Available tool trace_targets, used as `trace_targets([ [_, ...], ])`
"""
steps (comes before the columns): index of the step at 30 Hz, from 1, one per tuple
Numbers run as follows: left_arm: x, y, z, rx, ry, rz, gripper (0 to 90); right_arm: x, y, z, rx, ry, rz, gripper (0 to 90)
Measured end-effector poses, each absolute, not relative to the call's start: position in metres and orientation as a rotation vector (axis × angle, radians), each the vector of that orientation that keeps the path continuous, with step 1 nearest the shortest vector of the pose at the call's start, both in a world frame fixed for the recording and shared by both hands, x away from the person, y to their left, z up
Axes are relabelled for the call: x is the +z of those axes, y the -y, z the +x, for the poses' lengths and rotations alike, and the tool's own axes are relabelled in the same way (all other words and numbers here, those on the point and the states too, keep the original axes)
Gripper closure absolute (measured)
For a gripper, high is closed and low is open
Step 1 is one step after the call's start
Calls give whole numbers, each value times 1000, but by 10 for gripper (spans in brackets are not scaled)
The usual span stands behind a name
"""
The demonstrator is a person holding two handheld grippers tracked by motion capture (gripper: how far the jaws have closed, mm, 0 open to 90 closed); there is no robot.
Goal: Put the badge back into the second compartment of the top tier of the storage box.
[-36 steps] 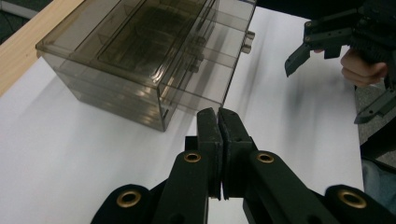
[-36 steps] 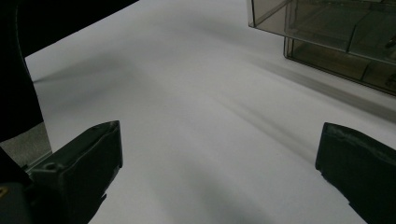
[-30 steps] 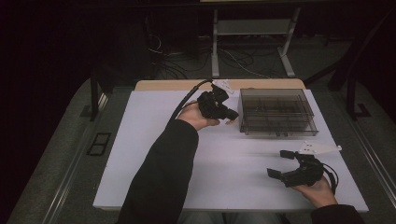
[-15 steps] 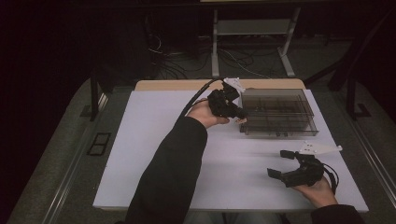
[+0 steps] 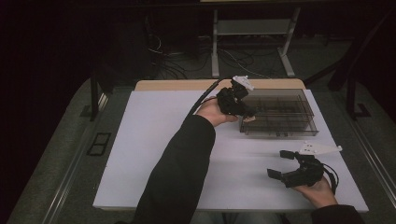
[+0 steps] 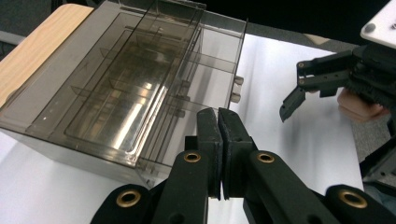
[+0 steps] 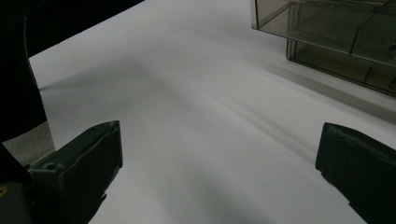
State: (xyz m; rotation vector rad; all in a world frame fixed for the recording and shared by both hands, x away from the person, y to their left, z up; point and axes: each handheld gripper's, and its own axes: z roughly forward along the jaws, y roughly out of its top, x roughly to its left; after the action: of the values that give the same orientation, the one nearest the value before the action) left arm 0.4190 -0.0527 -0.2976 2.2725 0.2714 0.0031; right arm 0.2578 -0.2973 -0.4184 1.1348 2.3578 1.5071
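1. Since a second ago my left tongs (image 5: pixel 246 114) have slid across toward the smoky clear organizer box (image 5: pixel 280 112); they now sit at its near left corner, while my right tongs (image 5: pixel 284 164) have stayed where they were.
2. Left tongs: pressed together, pad against pad, with nothing between them. In the left gripper view they (image 6: pixel 219 122) point over the box's corner, just beside its wall (image 6: pixel 140 154); I cannot tell whether they touch it.
3. The box stands on the white tabletop (image 5: pixel 159 140), toward the far right part of it. It is a shallow see-through case split by dividers into several compartments; the ones I can see into look empty.
4. Right tongs: spread wide, holding nothing. They hover low over the near right part of the tabletop, well apart from the box.
5. In the right gripper view the two black jaws stand at either edge, bare white tabletop (image 7: pixel 196 121) between them, and the box's corner (image 7: pixel 327 37) shows at upper right.
6. A strip of light wood (image 5: pixel 187 85) runs along the tabletop's far edge, behind the box.
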Motion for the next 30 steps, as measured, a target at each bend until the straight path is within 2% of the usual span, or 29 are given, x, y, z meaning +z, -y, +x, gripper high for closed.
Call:
trace_targets([
  [30, -318, 102, 428, -53, -261, 2211, 877, -418, 297, 258, 1507, -2366, 1130, 0],
])
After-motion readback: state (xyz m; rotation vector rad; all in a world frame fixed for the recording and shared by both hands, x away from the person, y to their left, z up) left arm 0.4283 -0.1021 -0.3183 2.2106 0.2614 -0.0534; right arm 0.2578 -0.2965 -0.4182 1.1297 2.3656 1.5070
